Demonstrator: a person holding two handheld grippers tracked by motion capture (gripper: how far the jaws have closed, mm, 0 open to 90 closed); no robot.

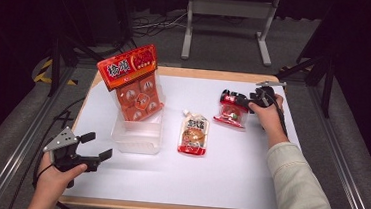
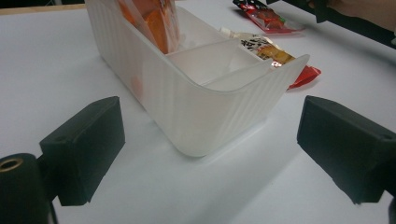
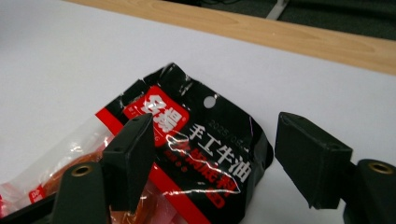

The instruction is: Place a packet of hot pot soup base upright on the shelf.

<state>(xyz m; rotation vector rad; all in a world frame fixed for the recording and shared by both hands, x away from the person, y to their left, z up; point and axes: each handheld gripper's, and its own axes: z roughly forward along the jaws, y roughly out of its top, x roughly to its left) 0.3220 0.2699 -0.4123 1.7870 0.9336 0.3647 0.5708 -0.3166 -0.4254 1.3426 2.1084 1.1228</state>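
A clear plastic bin [image 1: 137, 136] with dividers stands left of the table's middle, and a tall orange snack packet [image 1: 131, 80] stands upright in its far end. A spouted sauce pouch [image 1: 193, 134] lies flat to its right. A black-and-red packet [image 1: 232, 109] lies at the far right. My right gripper [image 1: 244, 100] hovers at that packet's top edge. In the right gripper view the packet's black top [image 3: 205, 135] lies between the spread jaws of the right gripper [image 3: 219, 158], with neither pad pressing on it. My left gripper [image 1: 98, 146] is open near the front left, facing the bin [image 2: 201, 107].
The white tabletop [image 1: 167, 178] has a wooden rim [image 1: 175, 208]. A metal stand [image 1: 228, 10] and cables sit on the floor beyond the far edge. The person's right sleeve [image 1: 297, 188] crosses the front right of the table.
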